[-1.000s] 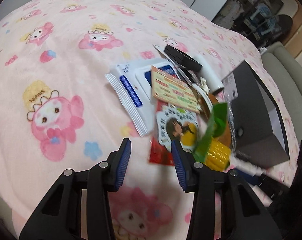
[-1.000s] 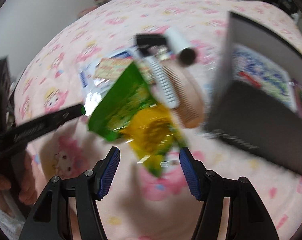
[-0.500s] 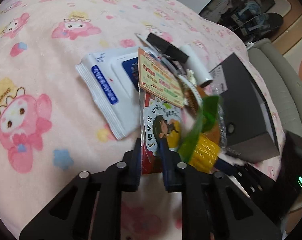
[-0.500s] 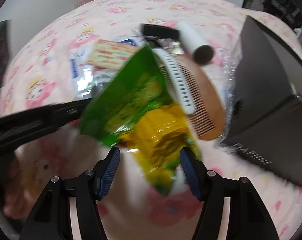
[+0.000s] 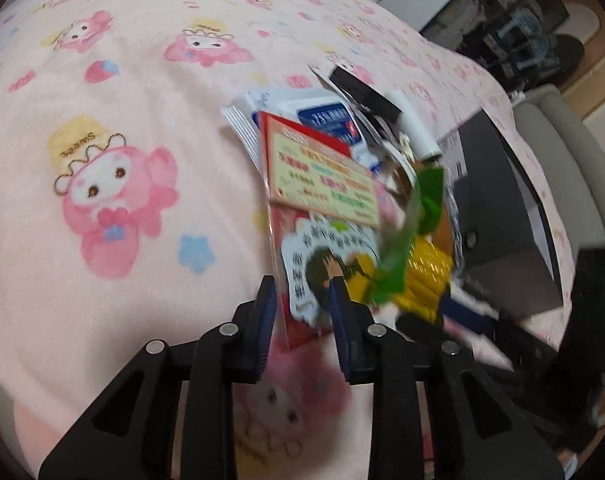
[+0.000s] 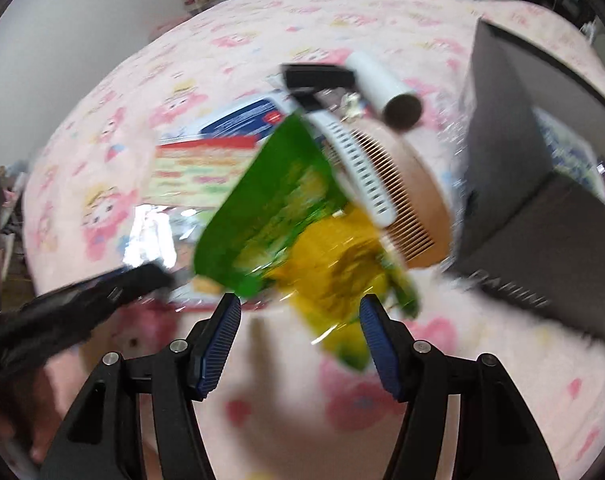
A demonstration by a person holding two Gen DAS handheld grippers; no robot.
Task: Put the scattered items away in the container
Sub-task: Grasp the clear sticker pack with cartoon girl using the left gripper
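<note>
left wrist view: left gripper (image 5: 302, 316) part open, fingers straddling red cartoon packet (image 5: 314, 272) (contact unclear). right gripper (image 6: 300, 338) wide open, empty, near green-yellow snack bag (image 6: 302, 232), beside black box (image 6: 542, 208).

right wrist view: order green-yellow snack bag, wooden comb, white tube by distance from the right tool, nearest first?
1. green-yellow snack bag, just ahead of the right tool, its bottom corner between the open fingers.
2. wooden comb, farther ahead, to the right.
3. white tube, farthest, at the pile's back.
</note>
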